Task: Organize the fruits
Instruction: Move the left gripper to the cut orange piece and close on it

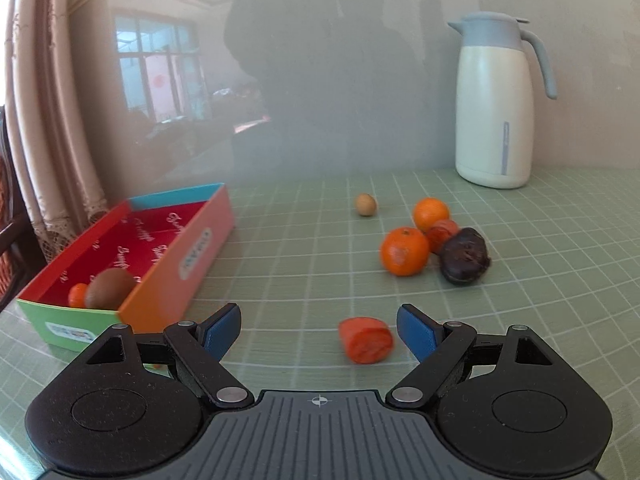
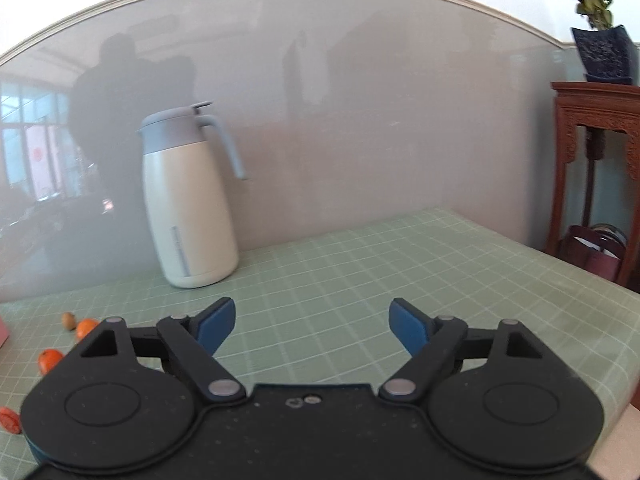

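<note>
In the left wrist view, pleated beige curtains (image 1: 44,128) are seen at the far left, beside a glossy grey wall panel (image 1: 320,80) in which a window and dark figures are mirrored. A bench covered by a pale green gridded mat (image 1: 300,248) is shown below. On its left a long multicoloured cardboard box with a red lining (image 1: 168,280) is set, and a brown kiwi (image 1: 109,288) and a small orange fruit (image 1: 78,295) lie in its near end. The left tool (image 1: 319,334) is held spread, nothing pinched; a cut orange-red piece (image 1: 366,340) lies between its blue pads (image 1: 416,336), untouched. Farther right, a small tan round fruit (image 1: 365,204), two mandarins (image 1: 404,251), a reddish fruit (image 1: 440,234) and a dark purple fruit (image 1: 464,256) are clustered. A white jug with a grey-blue lid (image 1: 494,112) stands behind.

In the right wrist view, the right tool (image 2: 312,330) is spread and empty over bare mat. A carved red-brown wooden stand (image 2: 596,168) bearing a potted plant (image 2: 600,40) is seen at right.
</note>
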`<state>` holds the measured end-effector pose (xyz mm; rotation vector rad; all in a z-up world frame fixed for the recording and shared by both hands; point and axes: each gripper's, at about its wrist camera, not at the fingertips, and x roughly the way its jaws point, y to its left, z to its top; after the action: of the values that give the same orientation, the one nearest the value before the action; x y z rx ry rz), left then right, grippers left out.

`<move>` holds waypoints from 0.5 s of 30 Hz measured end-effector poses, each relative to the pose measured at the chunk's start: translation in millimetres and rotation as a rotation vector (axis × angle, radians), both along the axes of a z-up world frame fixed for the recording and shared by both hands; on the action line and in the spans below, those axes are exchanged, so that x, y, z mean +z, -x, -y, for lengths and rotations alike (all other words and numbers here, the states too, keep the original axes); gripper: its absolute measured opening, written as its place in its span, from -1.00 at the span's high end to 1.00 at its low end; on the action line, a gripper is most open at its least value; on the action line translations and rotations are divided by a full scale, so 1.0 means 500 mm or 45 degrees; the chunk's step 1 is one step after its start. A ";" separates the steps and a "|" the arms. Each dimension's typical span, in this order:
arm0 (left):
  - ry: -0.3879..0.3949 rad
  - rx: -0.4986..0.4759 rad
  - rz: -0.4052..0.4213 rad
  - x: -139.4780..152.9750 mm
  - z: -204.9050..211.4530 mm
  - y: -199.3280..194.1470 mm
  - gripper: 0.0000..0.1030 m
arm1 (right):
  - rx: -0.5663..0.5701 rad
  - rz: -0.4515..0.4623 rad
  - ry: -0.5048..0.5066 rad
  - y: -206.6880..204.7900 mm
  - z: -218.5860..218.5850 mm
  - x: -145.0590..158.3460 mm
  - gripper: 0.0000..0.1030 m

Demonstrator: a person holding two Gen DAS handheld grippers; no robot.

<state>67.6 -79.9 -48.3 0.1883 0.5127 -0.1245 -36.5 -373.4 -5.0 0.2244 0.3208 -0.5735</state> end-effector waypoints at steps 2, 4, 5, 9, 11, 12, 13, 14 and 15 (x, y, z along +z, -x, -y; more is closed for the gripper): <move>-0.003 -0.009 -0.015 -0.007 0.015 -0.006 -0.65 | -0.055 0.011 0.011 0.015 0.017 -0.003 -0.64; -0.011 -0.009 -0.025 -0.013 0.029 -0.009 -0.65 | -0.107 0.019 0.013 0.028 0.032 -0.006 -0.66; -0.008 -0.012 -0.035 -0.016 0.035 -0.012 -0.65 | -0.124 0.019 0.011 0.033 0.039 -0.008 -0.66; 0.010 -0.019 -0.082 -0.029 0.050 -0.025 -0.64 | -0.144 0.003 0.013 0.040 0.055 -0.016 -0.67; 0.036 -0.012 -0.108 -0.033 0.051 -0.031 -0.64 | -0.147 0.002 0.017 0.044 0.059 -0.017 -0.70; 0.049 -0.012 -0.117 -0.034 0.052 -0.034 -0.61 | -0.149 0.002 0.019 0.045 0.060 -0.018 -0.71; 0.059 -0.013 -0.123 -0.034 0.053 -0.035 -0.52 | -0.151 0.004 0.020 0.046 0.062 -0.018 -0.70; 0.061 -0.020 -0.137 -0.037 0.055 -0.038 -0.34 | -0.155 0.006 0.020 0.048 0.064 -0.019 -0.71; 0.063 -0.030 -0.160 -0.040 0.059 -0.043 -0.25 | -0.157 0.008 0.019 0.050 0.066 -0.020 -0.70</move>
<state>88.9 -109.1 -68.3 0.1388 0.6319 -0.1728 -61.7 -406.4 -14.8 0.2328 0.2981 -0.6964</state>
